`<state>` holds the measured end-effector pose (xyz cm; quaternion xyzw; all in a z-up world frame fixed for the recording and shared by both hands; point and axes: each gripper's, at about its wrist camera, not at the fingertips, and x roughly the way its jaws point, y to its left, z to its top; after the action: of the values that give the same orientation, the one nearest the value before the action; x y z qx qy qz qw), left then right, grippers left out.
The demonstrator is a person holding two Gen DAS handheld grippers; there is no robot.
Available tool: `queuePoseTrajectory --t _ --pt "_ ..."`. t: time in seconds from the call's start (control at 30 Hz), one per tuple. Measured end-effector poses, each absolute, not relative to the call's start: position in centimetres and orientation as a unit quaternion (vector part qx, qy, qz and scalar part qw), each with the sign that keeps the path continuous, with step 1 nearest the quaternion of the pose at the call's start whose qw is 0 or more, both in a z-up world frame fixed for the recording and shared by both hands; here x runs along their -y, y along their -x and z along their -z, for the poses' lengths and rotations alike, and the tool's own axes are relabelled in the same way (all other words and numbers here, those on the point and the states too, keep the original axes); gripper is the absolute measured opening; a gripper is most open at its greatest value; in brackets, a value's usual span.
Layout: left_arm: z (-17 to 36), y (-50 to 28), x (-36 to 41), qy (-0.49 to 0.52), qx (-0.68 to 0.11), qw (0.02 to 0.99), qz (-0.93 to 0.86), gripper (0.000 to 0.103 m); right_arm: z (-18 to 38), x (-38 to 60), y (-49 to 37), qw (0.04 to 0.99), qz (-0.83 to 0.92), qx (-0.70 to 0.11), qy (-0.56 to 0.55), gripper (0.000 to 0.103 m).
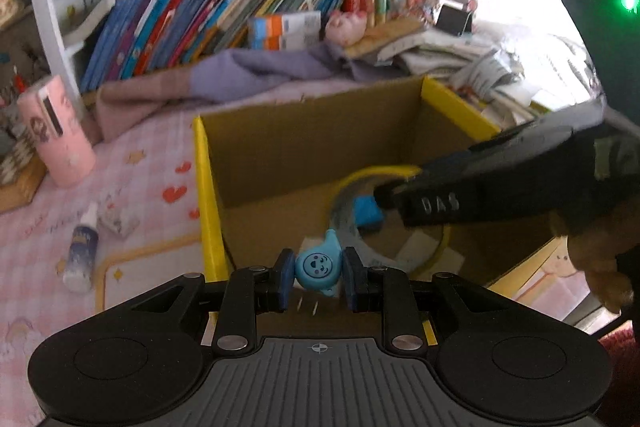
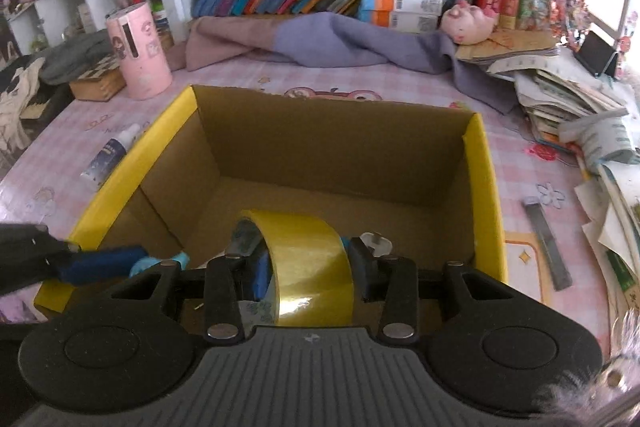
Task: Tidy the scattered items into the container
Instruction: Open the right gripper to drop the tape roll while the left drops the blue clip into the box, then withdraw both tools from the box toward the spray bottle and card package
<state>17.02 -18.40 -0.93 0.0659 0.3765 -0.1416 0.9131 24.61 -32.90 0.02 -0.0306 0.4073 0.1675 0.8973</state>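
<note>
An open cardboard box (image 1: 206, 187) with yellow rims stands on the pink patterned cloth. My left gripper (image 1: 319, 269) is shut on a small blue smiley-face toy (image 1: 318, 265), held over the box's near edge. From the right, my right gripper (image 1: 380, 195) reaches into the box with a yellow tape roll (image 1: 376, 171). In the right wrist view, the right gripper (image 2: 310, 267) is shut on the roll's wall (image 2: 308, 255), one pad inside the ring and one outside, above the box (image 2: 486, 187) floor. The left gripper (image 2: 140, 263) and blue toy (image 2: 160, 263) show at the left.
A spray bottle (image 2: 110, 157) lies left of the box, a pink cylinder (image 2: 138, 53) stands behind it. A grey metal strip (image 2: 548, 243) lies right of the box beside piled papers (image 2: 560, 95). A purple cloth (image 2: 320, 43) and bookshelves fill the back. A white item (image 2: 376, 243) lies inside the box.
</note>
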Motion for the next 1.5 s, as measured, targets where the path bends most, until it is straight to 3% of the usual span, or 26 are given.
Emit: queuePoseTrajectory --t 0.2,0.27,0.33,0.53,0.93,1.17,1.5 --pt "0.8 -16.5 18.7 -0.072 -0.374 0.915 0.134 0.025 0.4 32.8 -25.1 0.891 -0.184 -0.415 0.005 0.038" --pt "0.4 -16.1 18.6 -0.066 -0.364 0.919 0.138 0.03 0.3 33.0 -25.1 0.892 -0.186 -0.412 -0.011 0.045" --pt "0.0 -15.7 18.7 -0.063 -0.353 0.922 0.143 0.036 -0.1 33.2 -24.9 0.896 -0.186 -0.402 -0.022 0.058" --pt "-1.0 -14.0 18.7 -0.073 -0.316 0.936 0.136 0.056 -1.3 33.7 -23.7 0.909 -0.176 -0.376 -0.036 0.068" --pt "-2.5 -10.8 16.5 -0.076 -0.28 0.948 0.13 0.076 -3.4 32.9 -17.9 0.932 -0.145 -0.331 -0.018 0.073" --pt "-3.1 -9.1 14.7 -0.058 -0.259 0.954 0.139 0.078 -4.7 31.7 -13.4 0.957 -0.111 -0.268 0.017 0.075" --pt "-3.2 -6.2 12.7 -0.057 -0.253 0.95 0.171 0.083 -4.5 31.0 -8.4 0.962 -0.048 -0.268 0.005 0.075"
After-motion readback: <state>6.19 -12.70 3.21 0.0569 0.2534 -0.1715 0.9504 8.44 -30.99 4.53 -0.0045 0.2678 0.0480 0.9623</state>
